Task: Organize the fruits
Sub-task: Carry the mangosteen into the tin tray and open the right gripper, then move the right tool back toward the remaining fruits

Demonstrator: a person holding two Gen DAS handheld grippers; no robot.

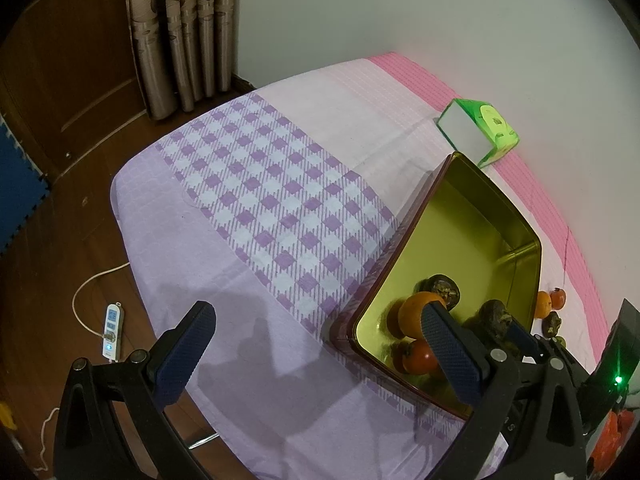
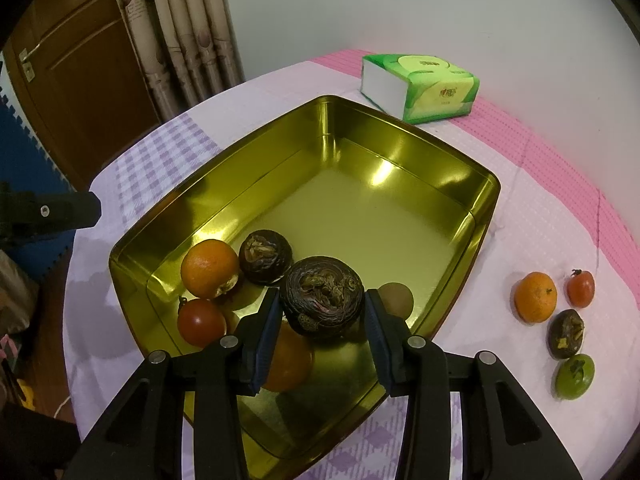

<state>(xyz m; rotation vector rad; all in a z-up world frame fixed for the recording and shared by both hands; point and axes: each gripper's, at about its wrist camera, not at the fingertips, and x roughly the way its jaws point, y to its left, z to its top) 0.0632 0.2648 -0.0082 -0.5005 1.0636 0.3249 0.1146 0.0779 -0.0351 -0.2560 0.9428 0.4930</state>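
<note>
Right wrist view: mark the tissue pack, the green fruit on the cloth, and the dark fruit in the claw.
tissue pack (image 2: 424, 86), right wrist view, top face
green fruit (image 2: 574, 376), right wrist view, centre
dark fruit (image 2: 322, 296), right wrist view, upper surface

The tin (image 2: 452, 196) is glossy gold metal, mirroring the fruit inside. The dark fruit (image 2: 322, 302) looks rough and wrinkled, the orange (image 2: 209, 268) faintly pitted, the tomato (image 2: 200, 322) smooth. The cloth (image 1: 256, 200) is matt woven fabric; the tissue pack (image 2: 432, 80) shiny plastic.
</note>
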